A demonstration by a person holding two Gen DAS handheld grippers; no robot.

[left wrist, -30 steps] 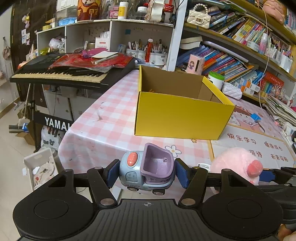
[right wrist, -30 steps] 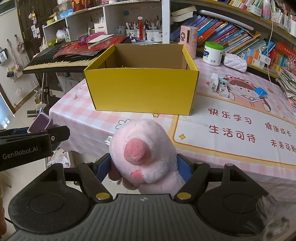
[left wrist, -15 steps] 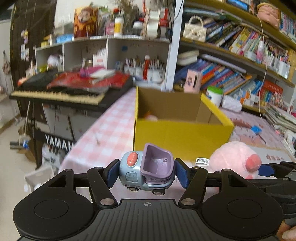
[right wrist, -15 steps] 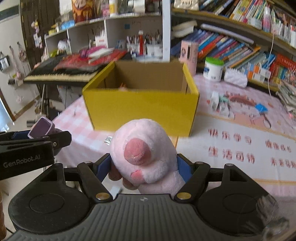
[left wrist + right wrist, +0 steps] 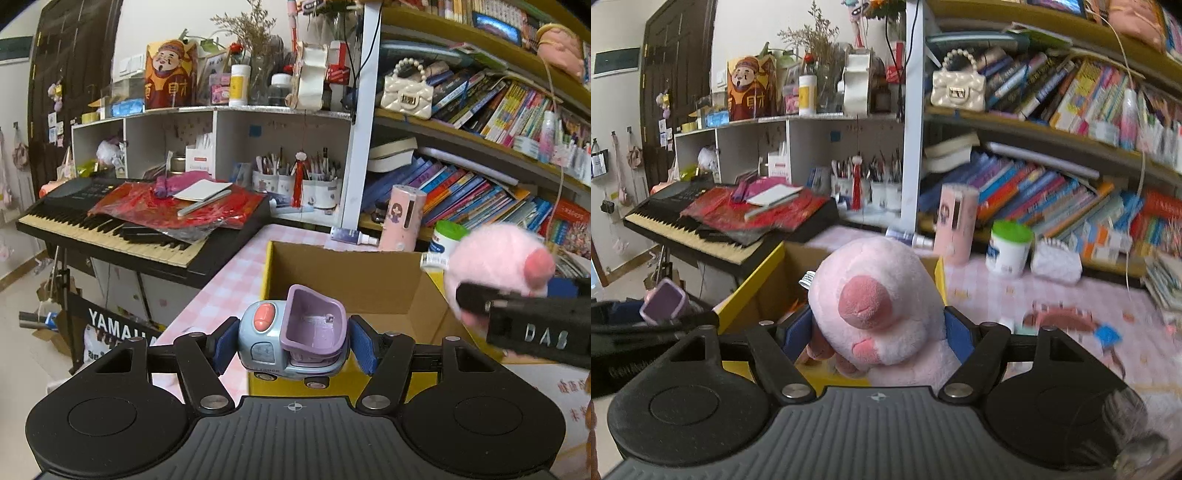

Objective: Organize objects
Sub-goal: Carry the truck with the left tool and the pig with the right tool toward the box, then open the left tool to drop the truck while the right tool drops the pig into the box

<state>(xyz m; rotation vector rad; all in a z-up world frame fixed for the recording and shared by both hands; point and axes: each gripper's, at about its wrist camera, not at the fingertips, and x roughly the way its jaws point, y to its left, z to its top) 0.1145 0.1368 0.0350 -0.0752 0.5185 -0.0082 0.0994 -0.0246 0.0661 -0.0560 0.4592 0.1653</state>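
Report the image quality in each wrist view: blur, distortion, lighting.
Left wrist view: sharp on the toy truck, shelves bowed by the fisheye, pink plush slightly smeared at the right. Right wrist view: plush fairly crisp, books and tablecloth motion-blurred. Both evenly lit, with no harsh glare.

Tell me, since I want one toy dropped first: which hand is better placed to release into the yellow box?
Probably the right. Its plush pig hangs above the yellow box opening, while the left's toy truck seems to sit only over the near wall.
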